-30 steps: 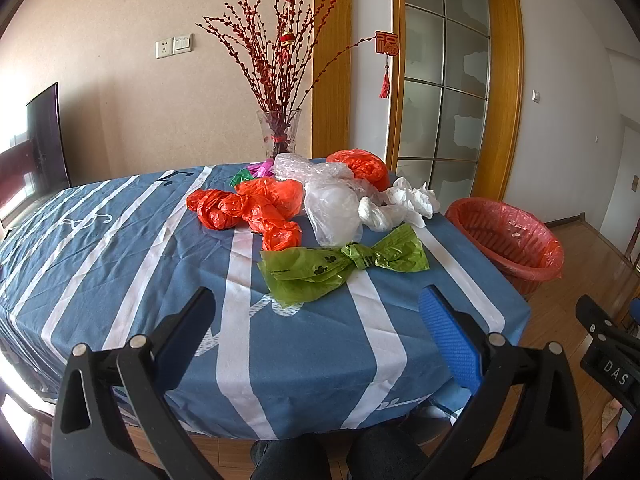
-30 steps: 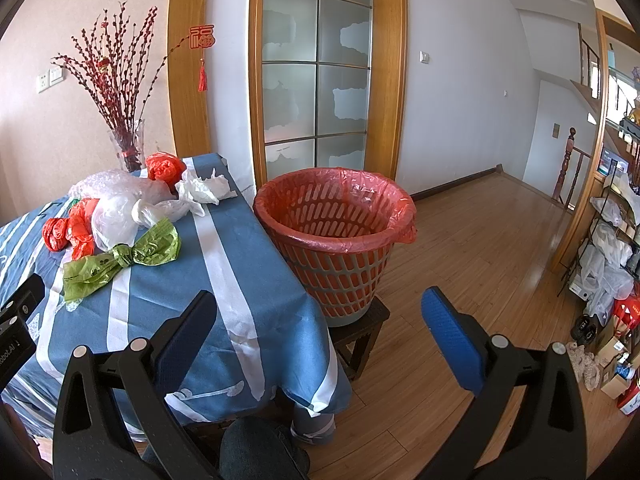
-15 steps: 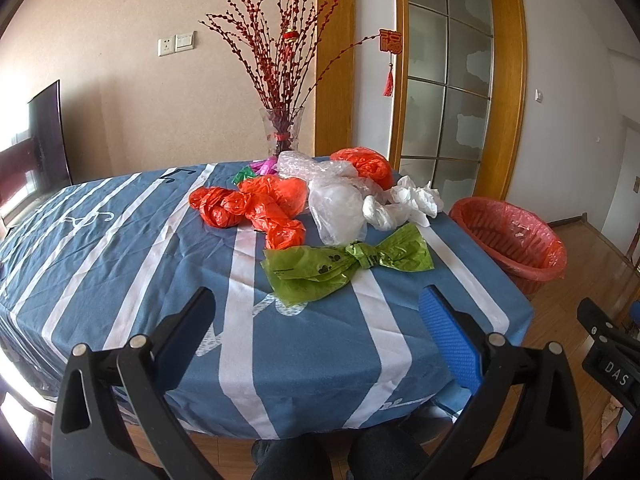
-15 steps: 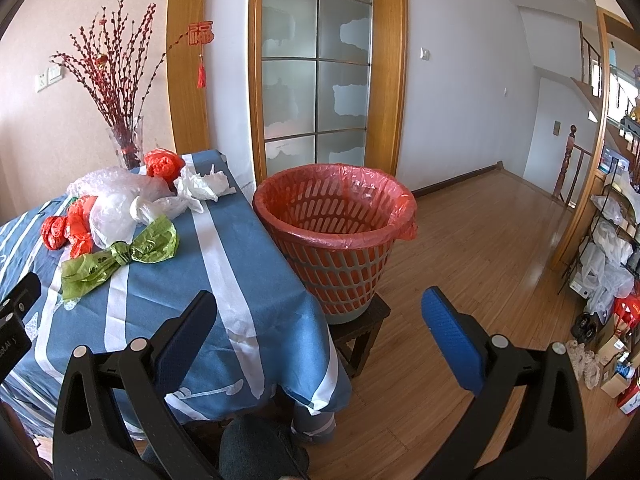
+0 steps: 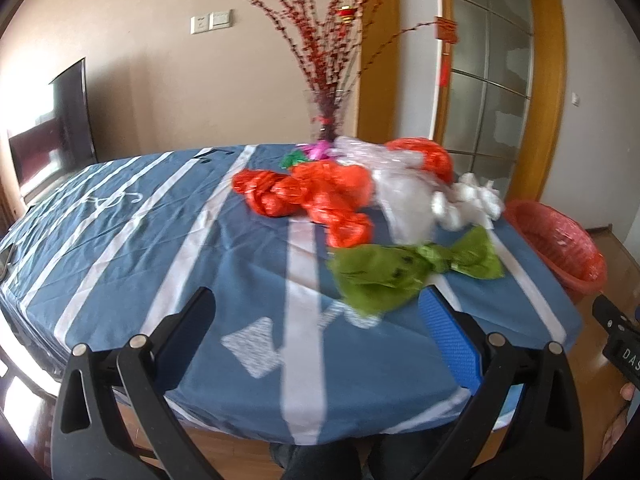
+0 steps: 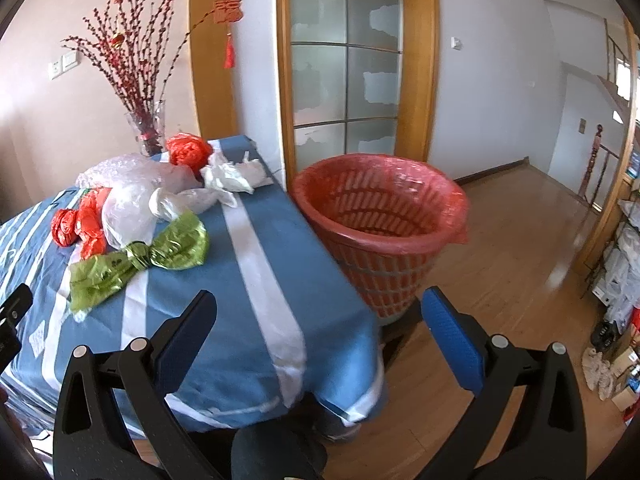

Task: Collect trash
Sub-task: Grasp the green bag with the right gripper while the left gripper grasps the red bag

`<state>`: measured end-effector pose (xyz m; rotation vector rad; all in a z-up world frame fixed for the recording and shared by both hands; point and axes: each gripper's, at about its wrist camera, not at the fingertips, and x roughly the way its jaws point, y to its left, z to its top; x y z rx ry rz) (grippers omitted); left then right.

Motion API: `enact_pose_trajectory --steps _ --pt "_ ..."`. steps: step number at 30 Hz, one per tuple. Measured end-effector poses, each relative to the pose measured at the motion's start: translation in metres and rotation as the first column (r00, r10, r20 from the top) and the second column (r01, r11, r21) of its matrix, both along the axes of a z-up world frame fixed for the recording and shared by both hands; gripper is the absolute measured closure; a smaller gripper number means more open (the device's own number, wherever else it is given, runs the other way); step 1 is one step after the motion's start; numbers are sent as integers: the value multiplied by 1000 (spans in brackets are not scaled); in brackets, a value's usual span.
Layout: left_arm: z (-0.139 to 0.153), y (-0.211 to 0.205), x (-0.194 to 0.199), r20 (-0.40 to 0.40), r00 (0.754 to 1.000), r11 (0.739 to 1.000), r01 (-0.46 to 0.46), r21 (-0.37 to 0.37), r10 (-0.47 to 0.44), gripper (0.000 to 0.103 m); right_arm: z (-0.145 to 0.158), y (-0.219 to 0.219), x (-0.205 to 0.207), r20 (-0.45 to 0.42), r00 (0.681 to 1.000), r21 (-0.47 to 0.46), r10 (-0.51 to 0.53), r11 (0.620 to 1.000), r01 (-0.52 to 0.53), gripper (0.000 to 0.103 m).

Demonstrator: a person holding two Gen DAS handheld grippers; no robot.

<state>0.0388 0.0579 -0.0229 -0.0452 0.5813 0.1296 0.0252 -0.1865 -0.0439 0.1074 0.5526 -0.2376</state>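
Crumpled plastic bags lie on the blue striped tablecloth (image 5: pixel 120 248): a green bag (image 5: pixel 400 272) (image 6: pixel 136 260) nearest, orange bags (image 5: pixel 316 196) (image 6: pixel 80 224), clear bags (image 5: pixel 408 200) (image 6: pixel 132 208) and white ones (image 5: pixel 468 200) (image 6: pixel 234 174) behind. A red-lined waste basket (image 6: pixel 380 232) (image 5: pixel 560 240) stands at the table's right end. My left gripper (image 5: pixel 316 320) is open and empty, just short of the green bag. My right gripper (image 6: pixel 316 320) is open and empty, above the table's near right corner, left of the basket.
A glass vase with red branches (image 5: pixel 328 80) (image 6: pixel 148 132) stands at the table's far side. A glass door (image 6: pixel 348 64) is behind the basket. Wooden floor (image 6: pixel 520 240) spreads right, with cluttered shelves (image 6: pixel 624 272) at the far right. A dark TV (image 5: pixel 68 120) is left.
Both grippers have moved forward and leftward toward the table; the bags and the basket look nearer. Both stay open and empty.
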Motion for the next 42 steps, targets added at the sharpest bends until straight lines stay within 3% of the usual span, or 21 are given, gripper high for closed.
enact_pose_trajectory --steps 6,12,19,26,31,36,42 --pt "3 26 13 6 998 997 -69 29 69 4 1 33 40 -24 992 1 123 992 -123 2" --pt "4 56 30 -13 996 996 -94 -14 94 4 2 73 73 -25 974 5 225 974 -225 4" --pt "2 81 49 -29 993 993 -112 -28 111 4 -13 106 108 -80 939 53 334 942 -331 36" --pt "-1 98 78 -57 991 992 -120 -47 117 4 -23 123 127 -134 928 22 346 938 -347 52" --pt "-5 106 104 -87 991 993 -110 -51 105 4 -34 124 134 -191 922 8 337 940 -342 69" --pt "-11 108 128 -112 991 994 -82 -67 74 4 -33 119 131 -191 922 14 338 940 -341 77" --pt "-7 94 156 -90 995 999 -35 6 35 4 -26 103 125 -172 935 15 309 950 -311 77"
